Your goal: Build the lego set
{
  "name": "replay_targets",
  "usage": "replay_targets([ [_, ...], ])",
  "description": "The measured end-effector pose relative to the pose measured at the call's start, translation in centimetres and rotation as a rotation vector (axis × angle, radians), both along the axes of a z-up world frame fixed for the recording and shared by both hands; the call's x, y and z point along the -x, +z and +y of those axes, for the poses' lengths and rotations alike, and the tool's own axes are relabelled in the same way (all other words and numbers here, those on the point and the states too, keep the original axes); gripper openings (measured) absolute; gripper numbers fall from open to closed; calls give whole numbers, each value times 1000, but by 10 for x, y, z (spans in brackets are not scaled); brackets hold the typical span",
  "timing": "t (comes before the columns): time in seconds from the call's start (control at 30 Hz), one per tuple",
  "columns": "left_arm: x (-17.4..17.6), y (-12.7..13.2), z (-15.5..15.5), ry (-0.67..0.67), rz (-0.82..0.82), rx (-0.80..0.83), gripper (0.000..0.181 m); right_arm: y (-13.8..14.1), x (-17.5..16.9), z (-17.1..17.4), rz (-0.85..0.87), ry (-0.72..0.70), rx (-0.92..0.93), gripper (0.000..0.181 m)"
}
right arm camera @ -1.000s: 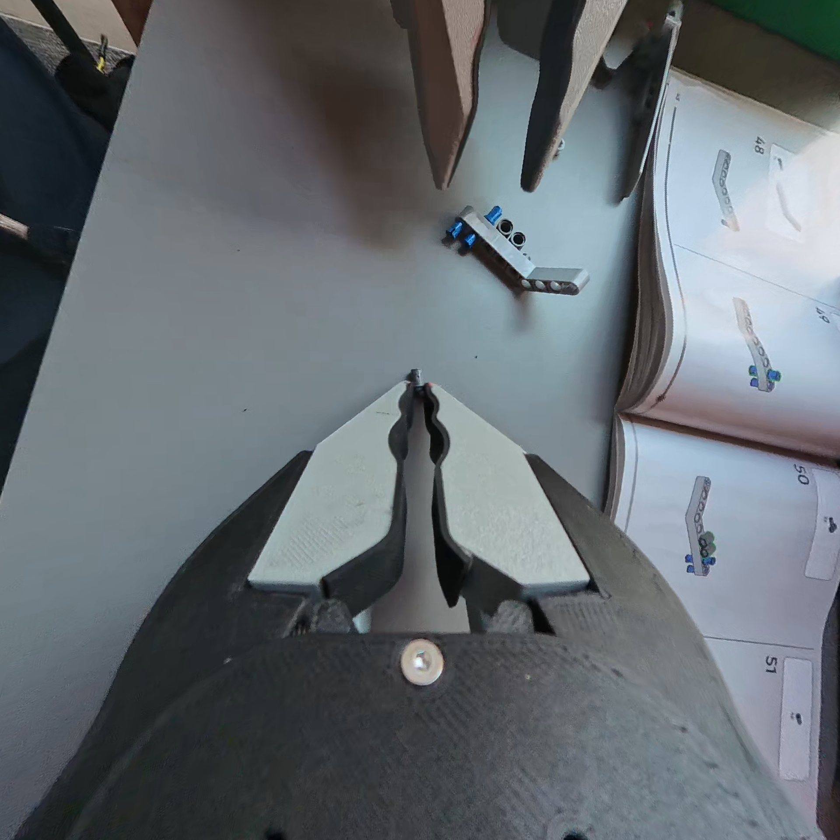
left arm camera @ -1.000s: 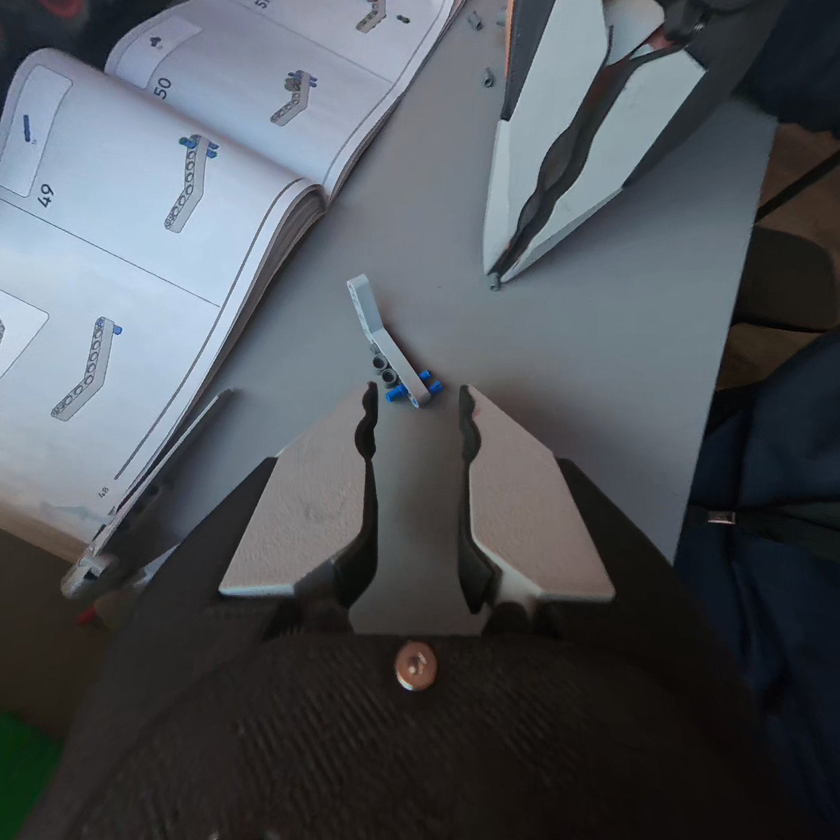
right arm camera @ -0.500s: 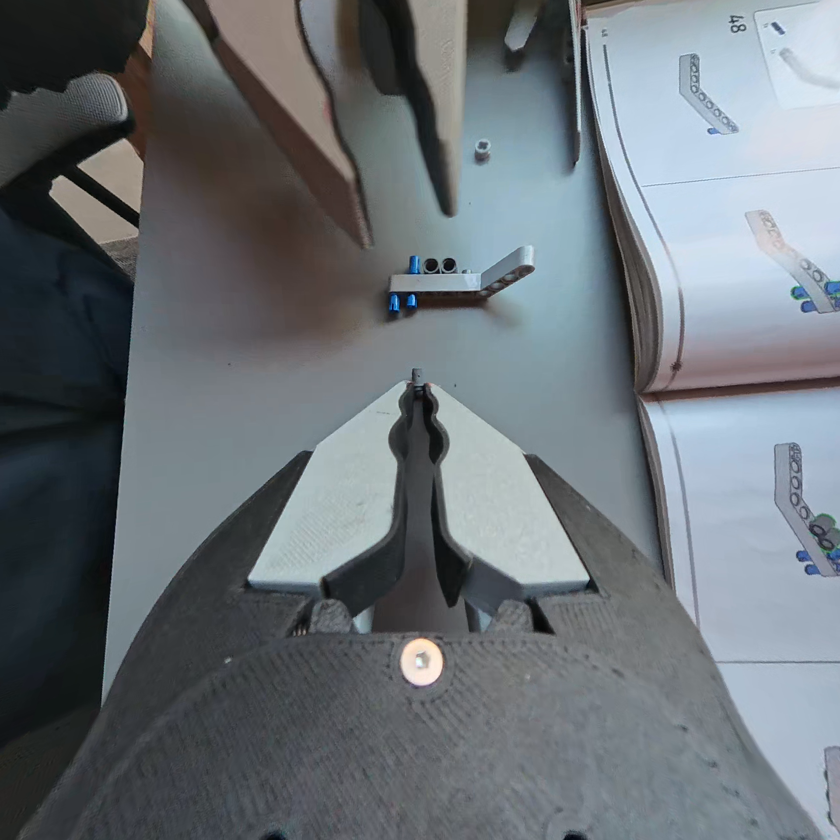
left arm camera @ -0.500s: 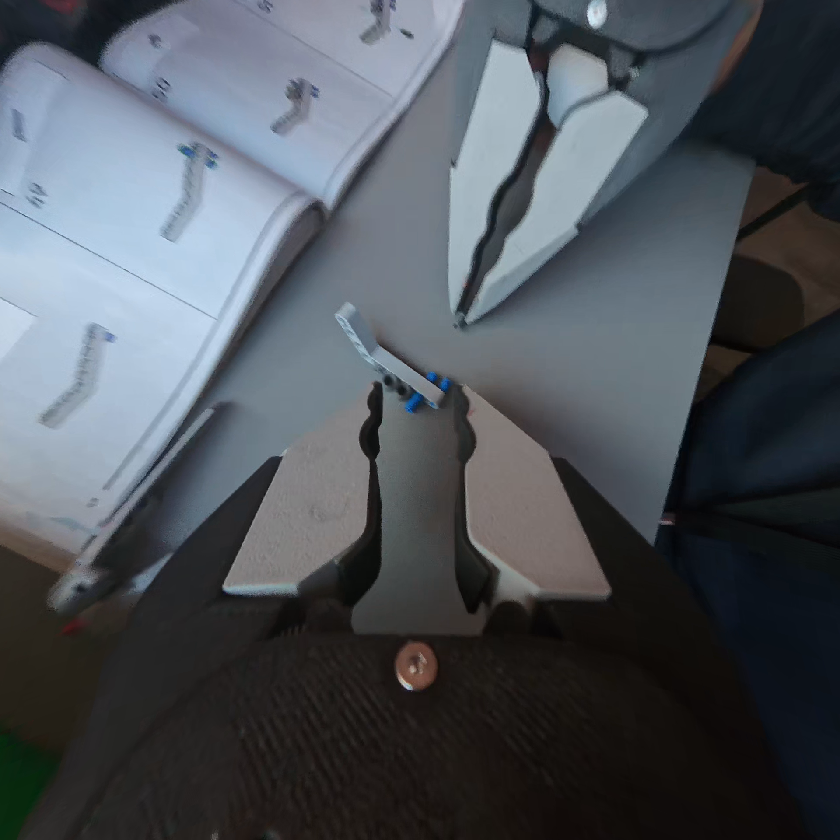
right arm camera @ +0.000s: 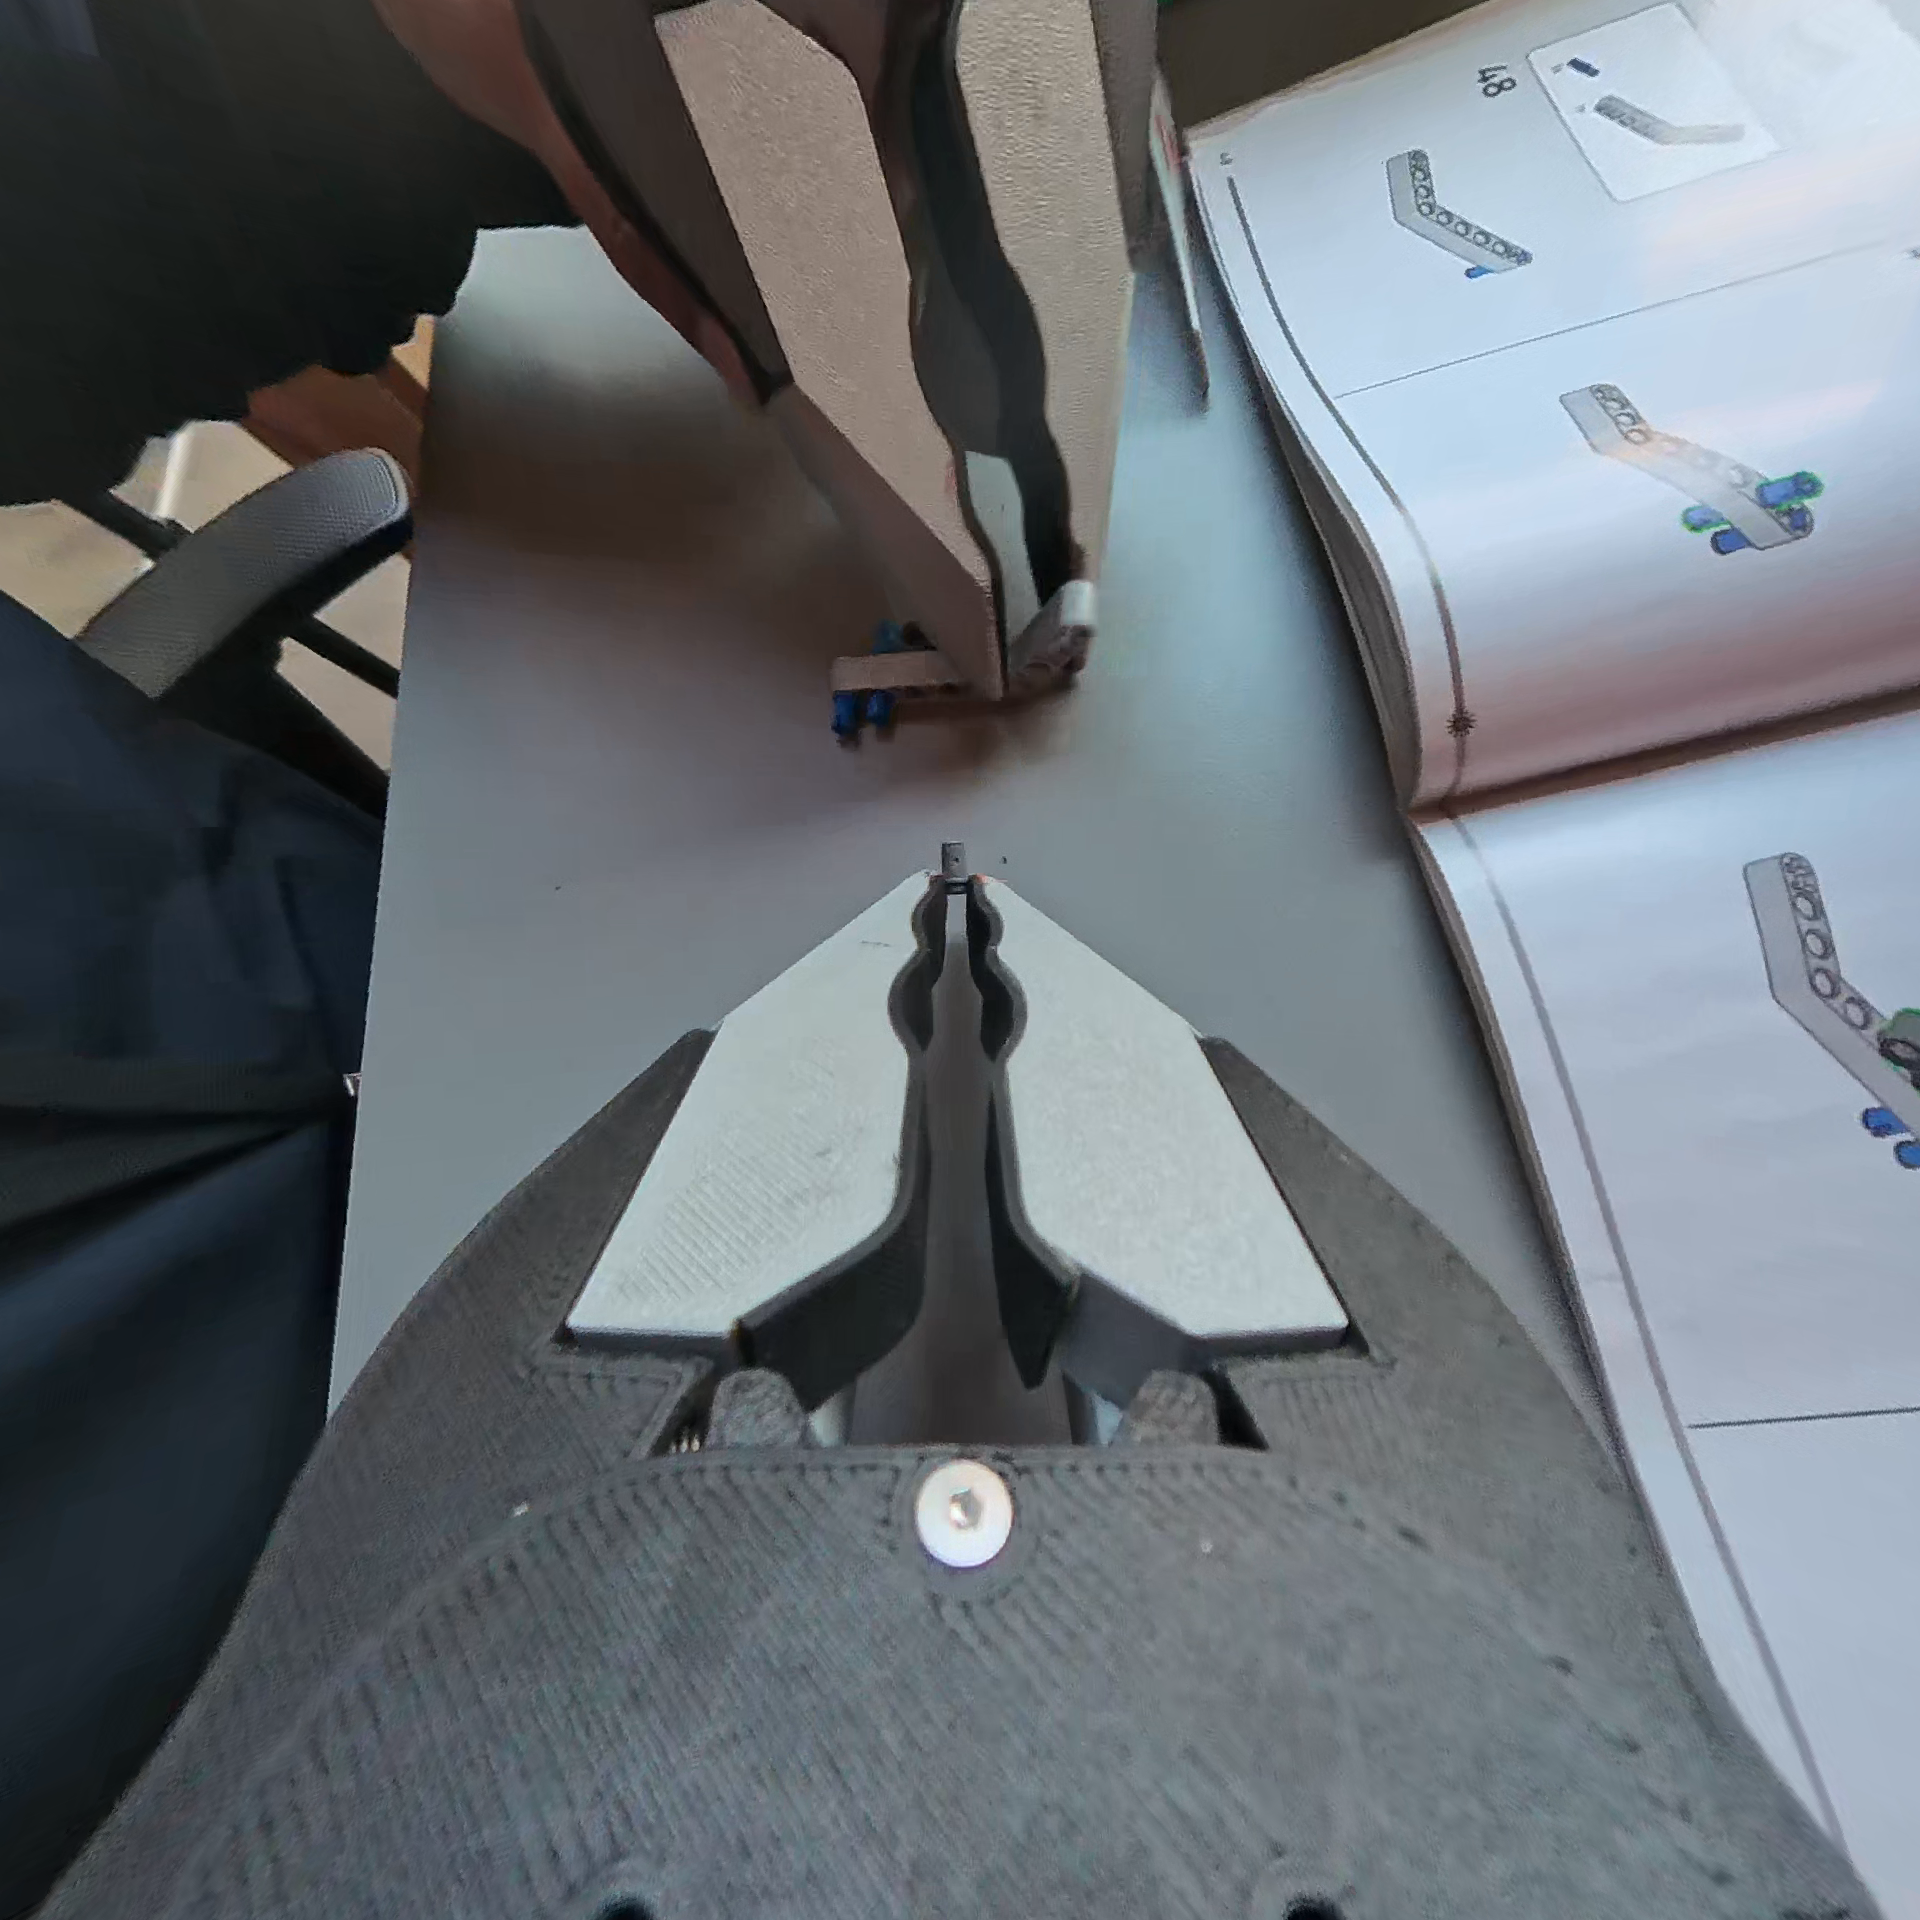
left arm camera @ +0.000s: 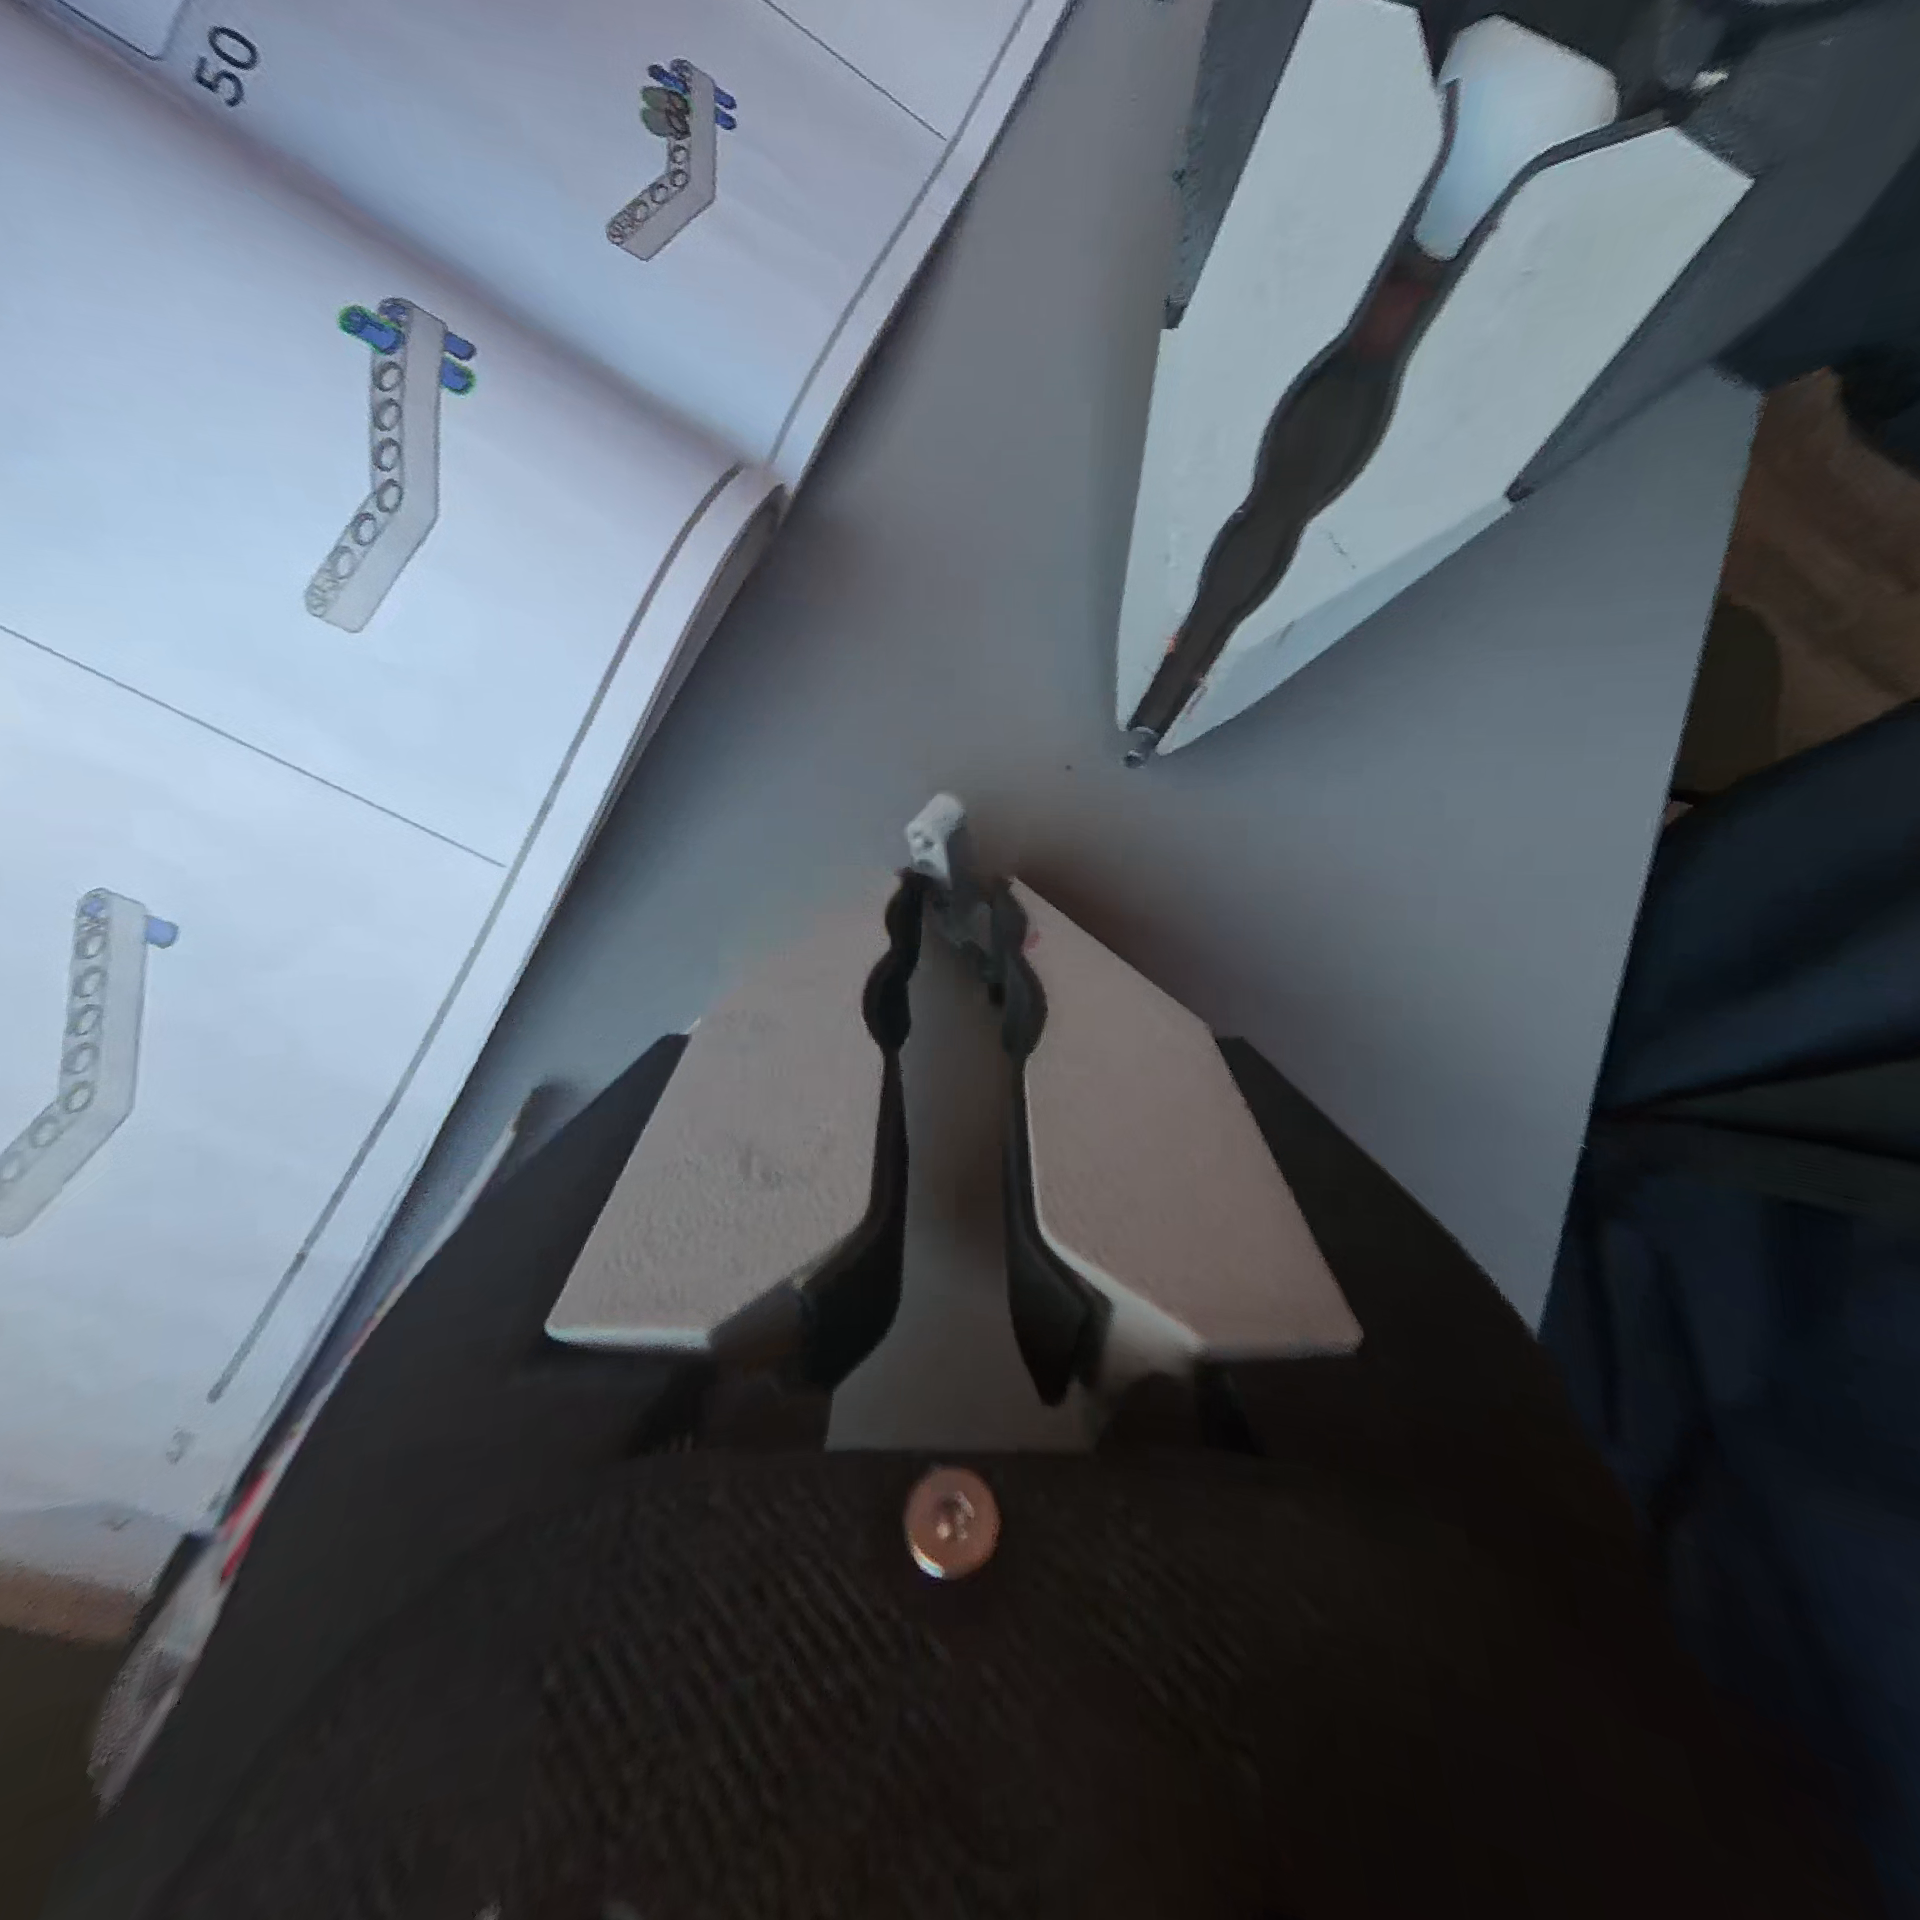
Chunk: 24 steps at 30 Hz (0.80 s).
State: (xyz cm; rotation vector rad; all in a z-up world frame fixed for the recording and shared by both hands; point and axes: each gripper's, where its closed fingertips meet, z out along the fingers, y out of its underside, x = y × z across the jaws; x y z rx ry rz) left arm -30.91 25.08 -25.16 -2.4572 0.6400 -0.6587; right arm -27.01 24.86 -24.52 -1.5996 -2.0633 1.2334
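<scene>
Right wrist view: my left tool [right arm camera: 1023,665] is clenched on the bent beam [right arm camera: 1060,629] against the tabletop [right arm camera: 623,935]; my right tool [right arm camera: 954,883] pinches a dark pin [right arm camera: 954,860] just short of it. I should steady the beam, line the pin up with an empty hole, then press straight in.

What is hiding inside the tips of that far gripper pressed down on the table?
The left gripper clamps a bent grey beam with blue pins. The beam's middle is covered by the fingers.
</scene>
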Motion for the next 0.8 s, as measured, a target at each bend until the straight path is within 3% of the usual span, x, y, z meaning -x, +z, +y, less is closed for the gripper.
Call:
replay_targets([
  [0.1, -1, 0, -3, 16, -31, -19, 6, 0, 1, -1, 7, 1, -22, 0],
  [0.17, -4, 14, 1, 27, -49, -138, 6, 4, 3, -5, 33, 4, -10, 0],
  [0.3, -21, 61, -2, 35, -242, -434, 6, 24, 8, -10, 126, -2, 77, 0],
  [0.47, -23, 70, -17, 29, -209, -622, 6, 33, 7, -24, 118, 39, 203, 0],
  [0.6, -21, 50, -21, 23, -7, -590, 6, 17, 10, -25, 65, 33, 119, 0],
  [0.73, -27, 61, -24, -107, 350, -955, 6, 22, 15, -24, 107, 14, 98, 1],
  [0.8, -23, 45, -22, -160, 539, -989, 6, 19, 17, -20, 87, -7, 119, 1],
])
